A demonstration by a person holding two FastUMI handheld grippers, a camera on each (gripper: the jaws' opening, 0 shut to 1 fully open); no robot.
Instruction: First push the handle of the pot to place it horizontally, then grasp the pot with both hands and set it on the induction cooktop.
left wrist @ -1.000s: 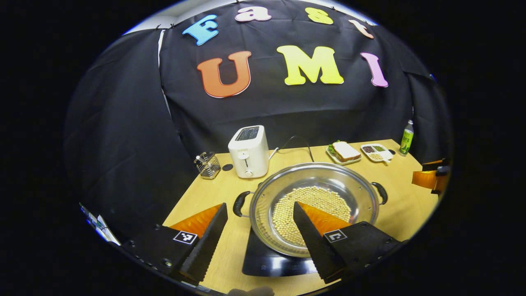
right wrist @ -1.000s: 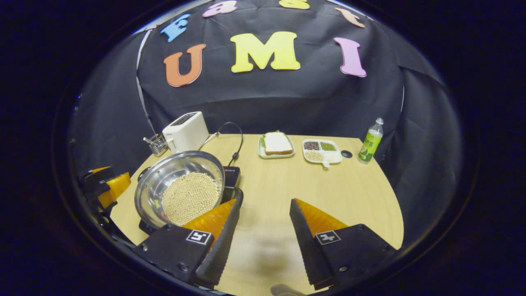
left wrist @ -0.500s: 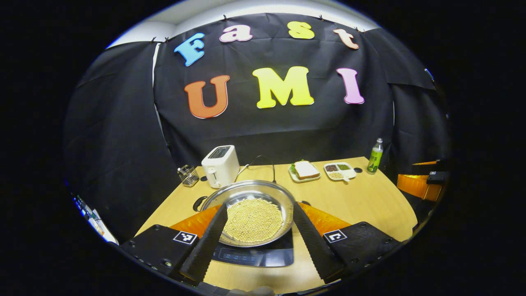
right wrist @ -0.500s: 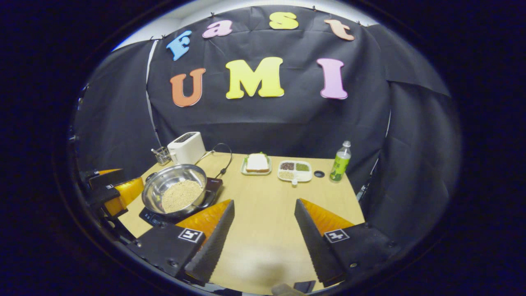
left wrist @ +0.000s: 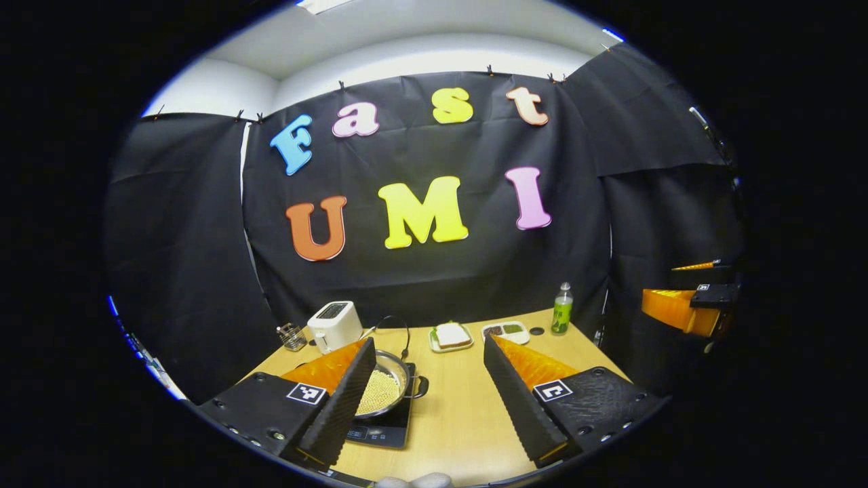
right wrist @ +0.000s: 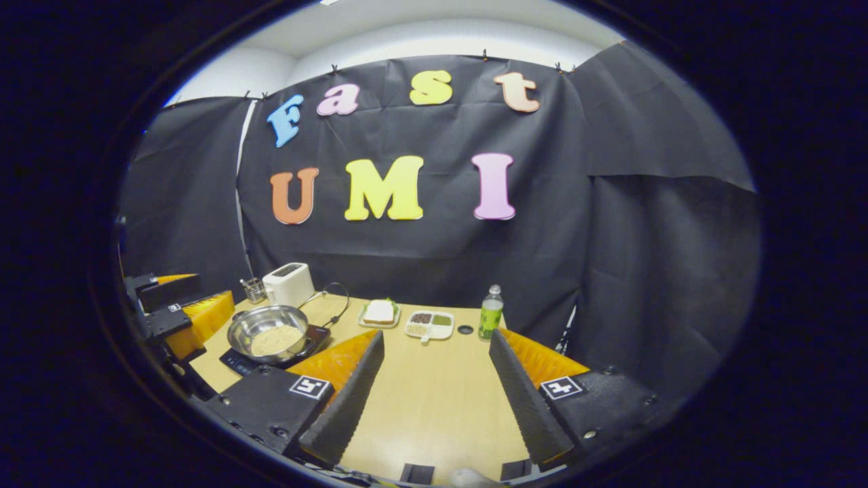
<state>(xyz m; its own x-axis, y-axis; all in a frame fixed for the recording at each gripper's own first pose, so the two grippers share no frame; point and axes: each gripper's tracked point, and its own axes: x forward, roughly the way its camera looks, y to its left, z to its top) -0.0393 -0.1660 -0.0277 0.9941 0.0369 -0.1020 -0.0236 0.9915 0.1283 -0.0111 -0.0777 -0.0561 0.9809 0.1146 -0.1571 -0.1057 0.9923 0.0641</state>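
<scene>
Little risk is judged to remain: the pot (right wrist: 266,333) is seen resting on the cooktop (right wrist: 252,359), so the task looks complete. What could still go wrong would come from a careless return of either gripper. A handle (left wrist: 420,387) could be knocked and the pot slid off centre or turned out of its horizontal line. The small pale grains inside could also be spilled onto the worktop (right wrist: 434,400) by such a bump.

The left gripper (left wrist: 430,396) is held with its jaws spread wide and nothing between them. The pot is seen ahead of and below these jaws, partly hidden behind the left-hand finger, well apart from the tips.

The right gripper (right wrist: 437,400) is likewise released, jaws parted over bare worktop. From it, the pot lies ahead and off to the left, outside the jaw gap, and no contact is made.
</scene>
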